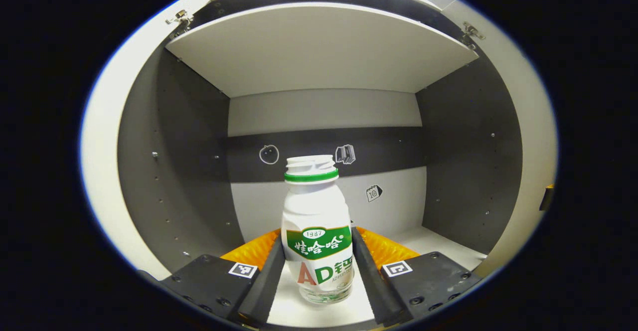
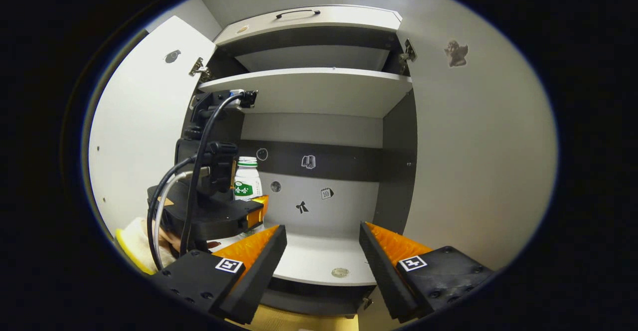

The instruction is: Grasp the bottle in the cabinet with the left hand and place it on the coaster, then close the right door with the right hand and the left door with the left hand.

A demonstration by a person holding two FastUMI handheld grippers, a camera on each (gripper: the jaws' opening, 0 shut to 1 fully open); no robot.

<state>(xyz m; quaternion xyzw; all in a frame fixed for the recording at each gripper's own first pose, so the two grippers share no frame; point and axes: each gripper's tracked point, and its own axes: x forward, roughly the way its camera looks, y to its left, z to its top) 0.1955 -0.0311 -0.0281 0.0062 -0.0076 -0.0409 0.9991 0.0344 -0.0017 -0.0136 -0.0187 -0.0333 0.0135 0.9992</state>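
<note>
Here, at the left of the right gripper view, the left gripper (image 2: 249,211) is clamped around the bottle (image 2: 247,179) standing inside the cabinet (image 2: 309,91); lower centre, the right gripper (image 2: 323,241) hangs spread, holding nothing.

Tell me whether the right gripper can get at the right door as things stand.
Probably yes. The right gripper is open and holds nothing, and the right door stands open beside it with nothing between; the left gripper works farther left, at the bottle.
</note>
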